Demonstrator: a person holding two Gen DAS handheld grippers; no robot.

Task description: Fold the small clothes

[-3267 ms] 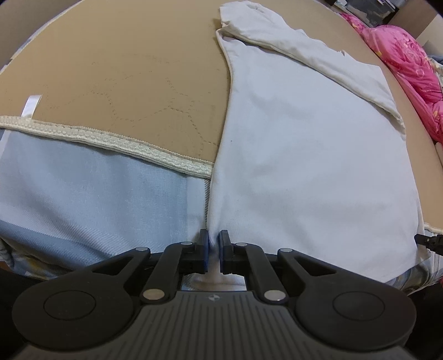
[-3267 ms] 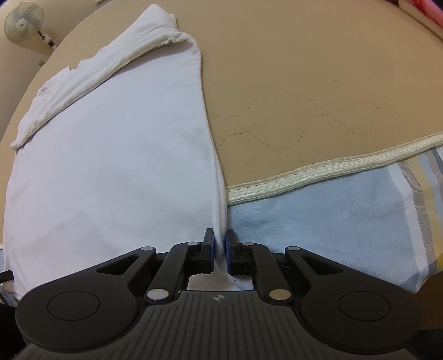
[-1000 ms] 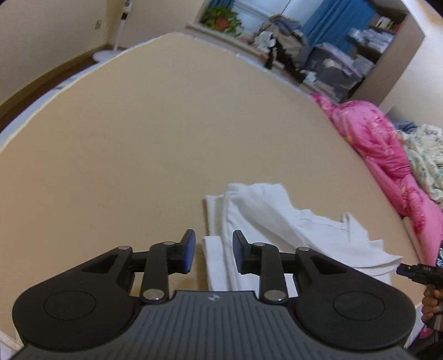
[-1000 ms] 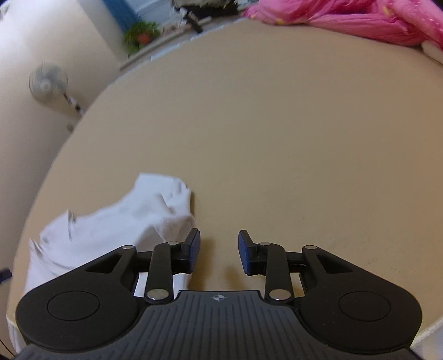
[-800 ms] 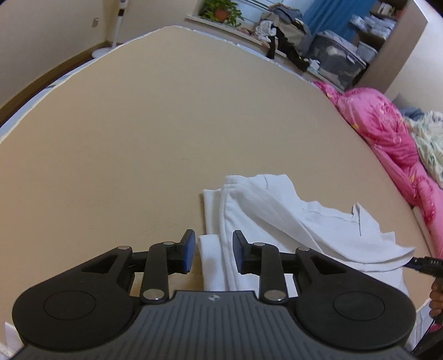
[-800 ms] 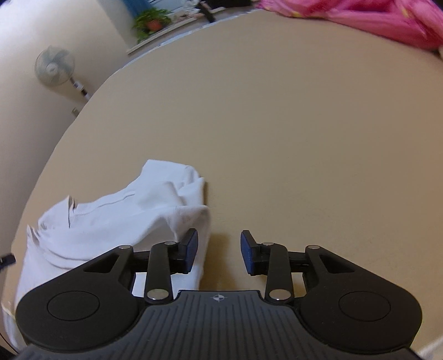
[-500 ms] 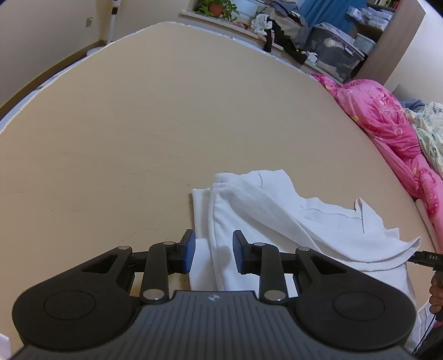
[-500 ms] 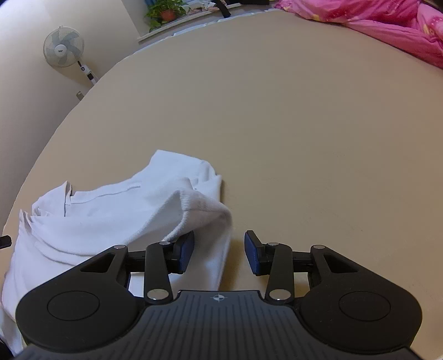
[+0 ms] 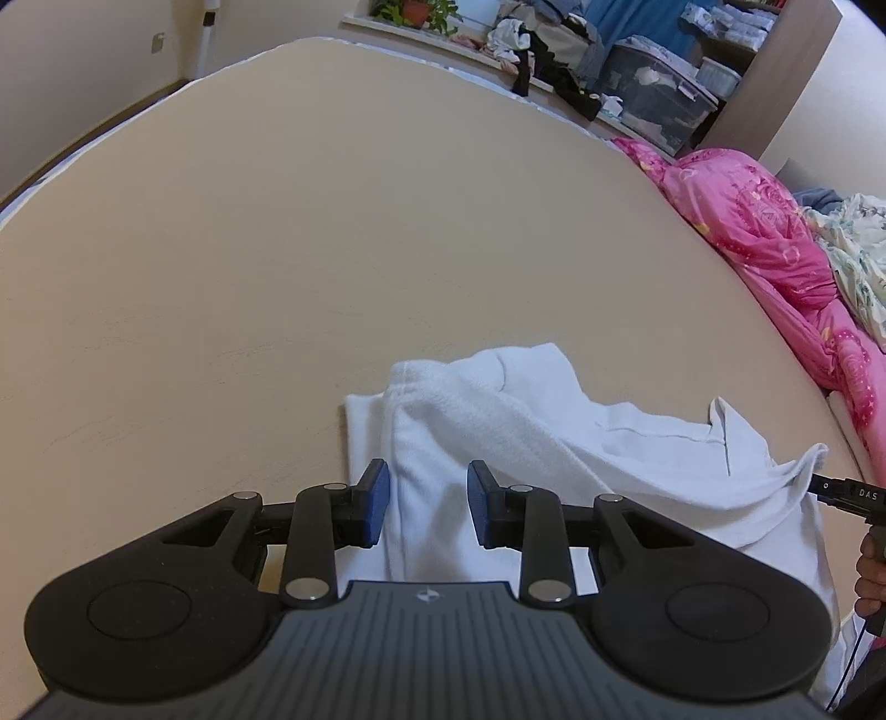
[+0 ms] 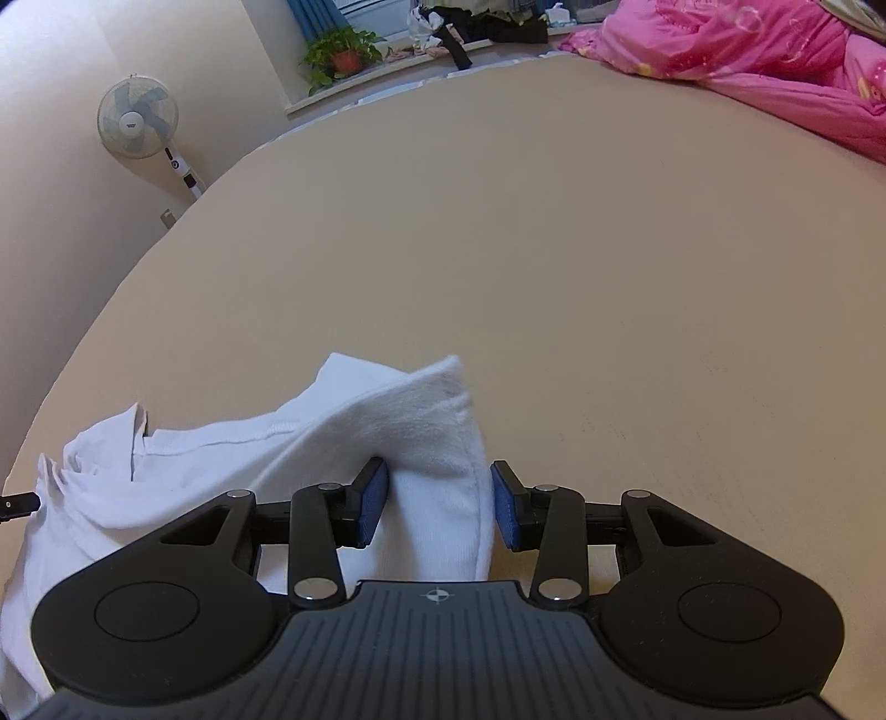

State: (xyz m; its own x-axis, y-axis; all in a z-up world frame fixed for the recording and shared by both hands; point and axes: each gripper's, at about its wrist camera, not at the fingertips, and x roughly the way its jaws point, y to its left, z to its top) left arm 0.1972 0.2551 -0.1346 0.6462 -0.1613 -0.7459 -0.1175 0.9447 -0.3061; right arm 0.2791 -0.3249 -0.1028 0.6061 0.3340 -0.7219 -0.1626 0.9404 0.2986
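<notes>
A white garment [image 9: 531, 437] lies folded over on the tan bed cover [image 9: 277, 221], its hem end laid forward over the collar end in a loose, rumpled heap. My left gripper [image 9: 426, 512] is open just above the garment's left folded edge. My right gripper [image 10: 440, 512] is open, with the raised right corner of the garment [image 10: 421, 437] standing between its pads, not pinched. The tip of my right gripper shows at the right edge of the left wrist view [image 9: 847, 493].
A pink quilt [image 9: 775, 243] is bunched along the right side of the bed, also in the right wrist view [image 10: 747, 61]. A standing fan [image 10: 141, 122] and a potted plant [image 10: 340, 52] stand beyond the far edge. Storage boxes [image 9: 653, 94] sit by the wall.
Both grippers, shut on the garment's hem 3.3 s ago, carried it forward and let go. Over the last second both stay open and draw back, so more of the garment shows.
</notes>
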